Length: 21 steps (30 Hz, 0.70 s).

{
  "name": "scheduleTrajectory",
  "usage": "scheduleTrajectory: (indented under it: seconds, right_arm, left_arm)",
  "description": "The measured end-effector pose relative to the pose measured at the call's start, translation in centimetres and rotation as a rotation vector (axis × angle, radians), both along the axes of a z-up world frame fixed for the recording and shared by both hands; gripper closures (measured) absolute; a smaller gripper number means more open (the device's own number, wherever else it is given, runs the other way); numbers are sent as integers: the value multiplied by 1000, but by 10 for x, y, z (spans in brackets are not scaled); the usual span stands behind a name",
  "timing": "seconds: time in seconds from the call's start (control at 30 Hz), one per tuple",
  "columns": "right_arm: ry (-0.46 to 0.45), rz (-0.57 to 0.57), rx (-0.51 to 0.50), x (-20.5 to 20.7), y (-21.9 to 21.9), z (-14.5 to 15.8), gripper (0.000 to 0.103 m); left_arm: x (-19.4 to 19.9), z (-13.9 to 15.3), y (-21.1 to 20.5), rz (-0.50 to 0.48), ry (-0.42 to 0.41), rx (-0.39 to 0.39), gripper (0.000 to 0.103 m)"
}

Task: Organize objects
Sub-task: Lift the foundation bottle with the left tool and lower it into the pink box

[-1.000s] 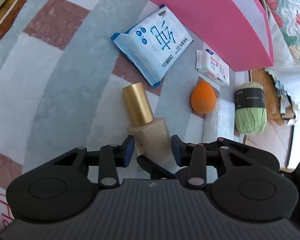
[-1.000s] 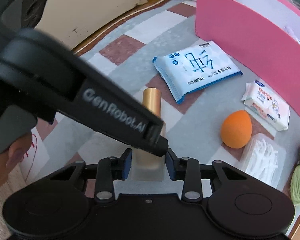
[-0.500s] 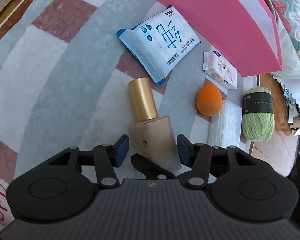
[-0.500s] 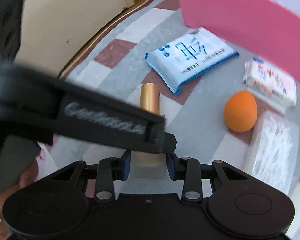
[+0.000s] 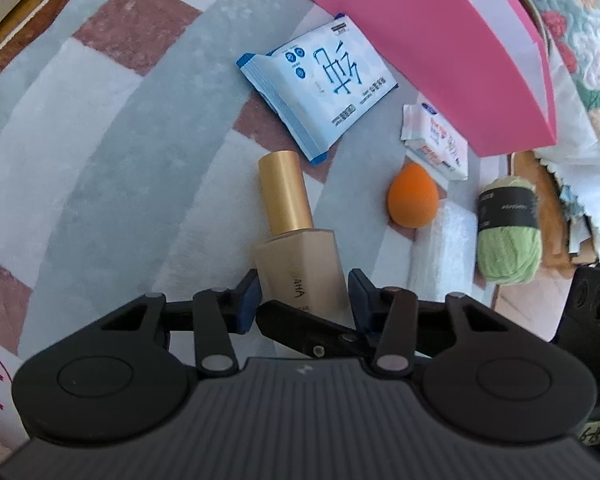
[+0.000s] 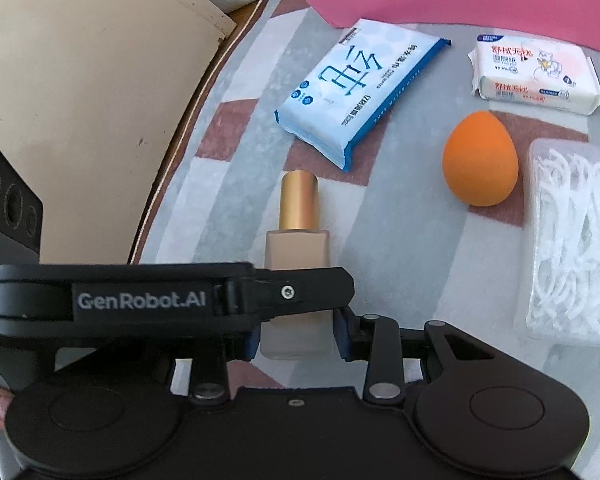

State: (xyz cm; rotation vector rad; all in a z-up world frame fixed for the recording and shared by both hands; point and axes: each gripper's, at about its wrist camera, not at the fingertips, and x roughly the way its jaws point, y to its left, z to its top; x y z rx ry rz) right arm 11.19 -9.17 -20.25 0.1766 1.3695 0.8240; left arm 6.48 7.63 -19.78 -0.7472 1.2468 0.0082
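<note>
Bottle (image 6: pixel 298 280) lies gold cap away, seemingly clenched by right gripper (image 6: pixel 296 336); left gripper (image 5: pixel 302 300) jaws closing around it.

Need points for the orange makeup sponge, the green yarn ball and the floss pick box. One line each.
orange makeup sponge (image 6: pixel 480 160), right wrist view, middle of its rounded body.
green yarn ball (image 5: pixel 508 248), left wrist view, green yarn below the black label.
floss pick box (image 6: pixel 572 240), right wrist view, clear lid over the white picks.
</note>
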Motion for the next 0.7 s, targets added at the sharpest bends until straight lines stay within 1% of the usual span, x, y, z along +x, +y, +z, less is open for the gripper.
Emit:
scheduleTrajectory:
  seconds: [0.1,0.3,0.47,0.7]
  right_arm:
    - [-20,15,-6,0,2,6,62]
    - [-18,42,-31,-1,1,24,62]
    - [-21,67,-25,-3,0,44,62]
    - [-76,115,-13,-3,-3,85,62]
  left_arm:
    - [-1,5,0,-4,-16,-6,58]
    - [-8,22,-2,-23,-41,-13,58]
    - [-15,43,0,-40,-77,-20,58]
    - [-14,84,-2,-45,-140,5,59]
